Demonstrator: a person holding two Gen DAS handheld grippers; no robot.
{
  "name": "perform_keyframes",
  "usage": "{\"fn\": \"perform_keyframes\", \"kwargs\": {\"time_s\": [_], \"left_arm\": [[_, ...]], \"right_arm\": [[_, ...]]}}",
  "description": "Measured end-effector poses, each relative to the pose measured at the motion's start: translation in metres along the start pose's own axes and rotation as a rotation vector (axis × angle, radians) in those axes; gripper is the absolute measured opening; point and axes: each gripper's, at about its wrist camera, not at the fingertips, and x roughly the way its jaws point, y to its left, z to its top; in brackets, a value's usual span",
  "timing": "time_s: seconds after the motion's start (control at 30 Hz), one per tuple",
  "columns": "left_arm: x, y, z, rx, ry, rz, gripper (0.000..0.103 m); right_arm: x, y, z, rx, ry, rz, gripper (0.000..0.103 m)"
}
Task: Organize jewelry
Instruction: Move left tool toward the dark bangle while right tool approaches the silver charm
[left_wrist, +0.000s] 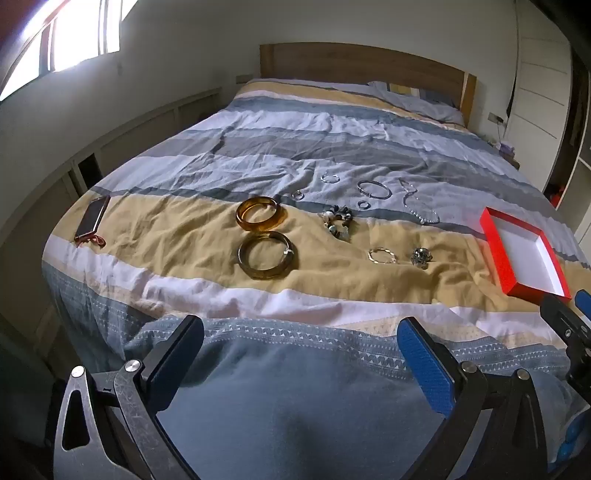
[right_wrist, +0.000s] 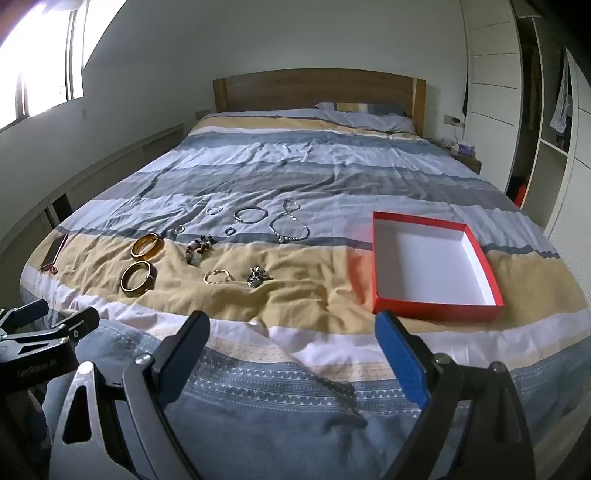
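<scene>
Two amber bangles (left_wrist: 261, 215), one red box (right_wrist: 432, 267) — open, one phone (left_wrist: 92, 217)

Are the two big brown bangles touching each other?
Cannot tell. In the left wrist view the orange bangle and dark bangle meet edge to edge, without a plain gap.

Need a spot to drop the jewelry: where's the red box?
In the right wrist view the red box lies open and empty on the bedspread, on the right, apart from the pearl strand.
</scene>
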Motion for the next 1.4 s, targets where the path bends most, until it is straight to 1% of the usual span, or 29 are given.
{"fn": "perform_keyframes", "kwargs": {"time_s": [0.23, 0.37, 0.4, 0.57, 0.63, 0.73, 0.93, 1.03, 1.1, 1.23, 1.4], "left_arm": [[-0.001, -0.002, 0.0, -0.003, 0.0, -0.005, 0.102], [-0.002, 0.001, 0.0, -0.002, -0.012, -0.009, 0.102], [0.0, 0.0, 0.003, -0.001, -0.015, -0.012, 0.102], [0.0, 0.003, 0.004, 0.0, -0.021, -0.022, 0.102], [0.001, 0.003, 0.003, 0.006, -0.021, -0.016, 0.102], [0.001, 0.0, 0.004, 0.023, -0.012, -0.009, 0.102], [0.003, -0.002, 0.006, 0.063, 0.016, -0.029, 0.102], [0.004, 0.008, 0.006, 0.037, 0.012, -0.011, 0.102], [0.007, 0.02, 0.009, 0.001, 0.015, -0.02, 0.102], [0.014, 0.04, 0.012, -0.05, 0.022, -0.012, 0.102], [0.026, 0.051, 0.016, -0.068, 0.034, 0.002, 0.101]], "right_arm": [[0.002, 0.002, 0.0, 0.001, 0.002, 0.003, 0.091], [0.0, -0.006, 0.0, 0.006, -0.005, 0.002, 0.091], [0.004, 0.002, -0.001, -0.006, 0.002, -0.005, 0.091], [0.009, 0.002, -0.004, -0.012, 0.008, 0.009, 0.091], [0.007, 0.005, 0.001, -0.014, 0.008, 0.013, 0.091], [0.009, 0.006, 0.001, -0.015, -0.003, 0.023, 0.091], [0.008, 0.007, 0.001, -0.018, -0.006, 0.024, 0.091], [0.011, 0.009, 0.001, -0.027, -0.001, 0.045, 0.091], [0.015, 0.01, 0.002, -0.029, 0.009, 0.062, 0.091], [0.025, 0.007, 0.005, -0.022, 0.043, 0.096, 0.091], [0.038, -0.001, 0.009, -0.011, 0.059, 0.114, 0.09]]}}
